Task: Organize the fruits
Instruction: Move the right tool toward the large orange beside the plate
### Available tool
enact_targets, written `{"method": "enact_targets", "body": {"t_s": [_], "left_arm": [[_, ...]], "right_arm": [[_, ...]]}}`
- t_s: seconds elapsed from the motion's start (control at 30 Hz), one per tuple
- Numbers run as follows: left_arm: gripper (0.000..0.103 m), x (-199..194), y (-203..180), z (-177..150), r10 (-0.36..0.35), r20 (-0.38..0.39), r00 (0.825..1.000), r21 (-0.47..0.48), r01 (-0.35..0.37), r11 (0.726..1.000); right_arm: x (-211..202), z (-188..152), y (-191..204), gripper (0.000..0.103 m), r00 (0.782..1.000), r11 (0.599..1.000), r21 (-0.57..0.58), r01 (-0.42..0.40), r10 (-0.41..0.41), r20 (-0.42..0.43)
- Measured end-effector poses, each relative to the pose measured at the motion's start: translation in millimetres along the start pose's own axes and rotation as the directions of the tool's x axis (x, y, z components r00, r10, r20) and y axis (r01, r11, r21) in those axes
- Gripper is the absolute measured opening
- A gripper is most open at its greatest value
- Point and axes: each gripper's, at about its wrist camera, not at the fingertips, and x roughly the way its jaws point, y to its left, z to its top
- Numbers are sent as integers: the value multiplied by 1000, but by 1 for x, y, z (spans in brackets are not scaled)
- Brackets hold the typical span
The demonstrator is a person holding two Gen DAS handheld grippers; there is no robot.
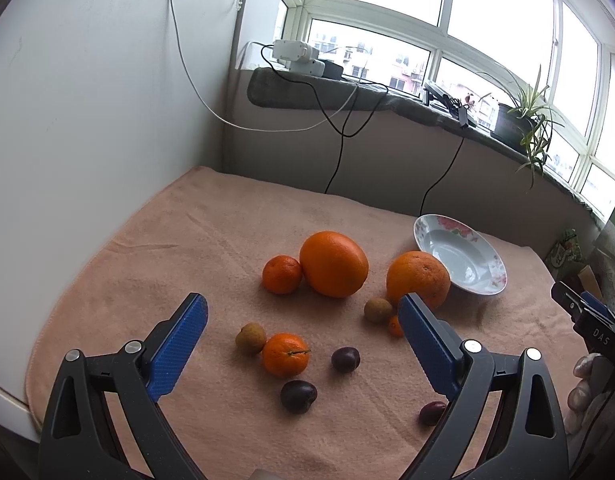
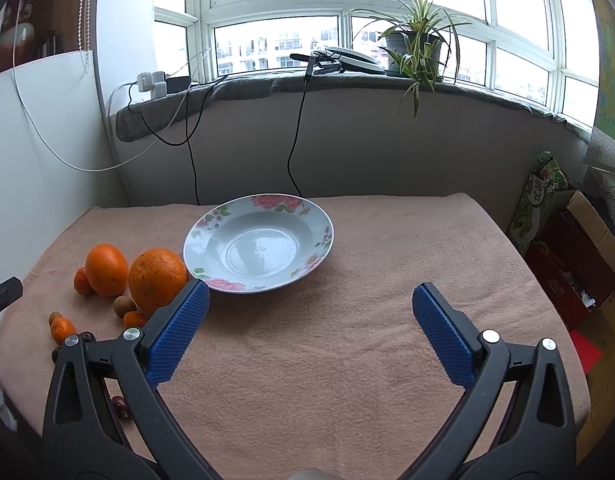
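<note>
On the pink towel (image 1: 155, 248), left to right: the left gripper (image 1: 303, 312) hangs spread wide above scattered oranges (image 1: 333, 263), tangerines (image 1: 285, 355) and plums (image 1: 298, 396); the flowered plate (image 2: 211, 228) sits empty beside them; the right gripper (image 2: 311, 300) is spread too, holding nothing.

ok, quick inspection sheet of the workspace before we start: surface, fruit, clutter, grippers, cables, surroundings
Surface: peach towel covers the table.
Job's things: floral plate empty; two large oranges, tangerines, brown longans, dark plums all on the towel left of the plate.
Clutter: nothing seen on the towel.
Grippers: left gripper and right gripper have jaws wide open, empty.
Cables: black and white cables hang from the sill behind the table.
Surroundings: windows, potted plant, boxes at right.
</note>
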Motion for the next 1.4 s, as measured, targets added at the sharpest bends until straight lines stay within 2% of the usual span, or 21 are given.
{"method": "enact_targets", "body": {"t_s": [0.17, 0.4, 0.53, 0.73, 0.97, 1.13, 1.27, 1.4], "left_arm": [[96, 7, 2, -1, -21, -19, 1000, -5, 21, 1000], [96, 18, -9, 2, -87, -47, 995, 34, 88, 996], [95, 25, -18, 8, -165, -71, 984, 60, 169, 984], [95, 39, -37, 15, -271, -131, 954, 132, 288, 949], [95, 59, -49, 24, -267, -167, 949, 225, 300, 927], [95, 75, -59, 31, -238, -200, 950, 319, 293, 901], [95, 86, -65, 33, -245, -242, 939, 346, 319, 882], [95, 98, -69, 31, -263, -296, 918, 351, 360, 864]], "right_arm": [[15, 0, 7, 103, 994, 996, 16, -91, 92, -59], [33, -4, 22, 103, 970, 978, 32, -208, 211, -120], [42, -4, 29, 103, 947, 959, 59, -277, 283, -151], [61, -3, 33, 103, 905, 925, 135, -356, 377, -199], [79, -4, 40, 103, 879, 901, 185, -393, 427, -213], [95, -2, 38, 103, 850, 869, 271, -414, 476, -226], [108, -5, 37, 103, 832, 846, 337, -413, 501, -237], [120, -7, 37, 96, 810, 820, 391, -418, 531, -248]]}}
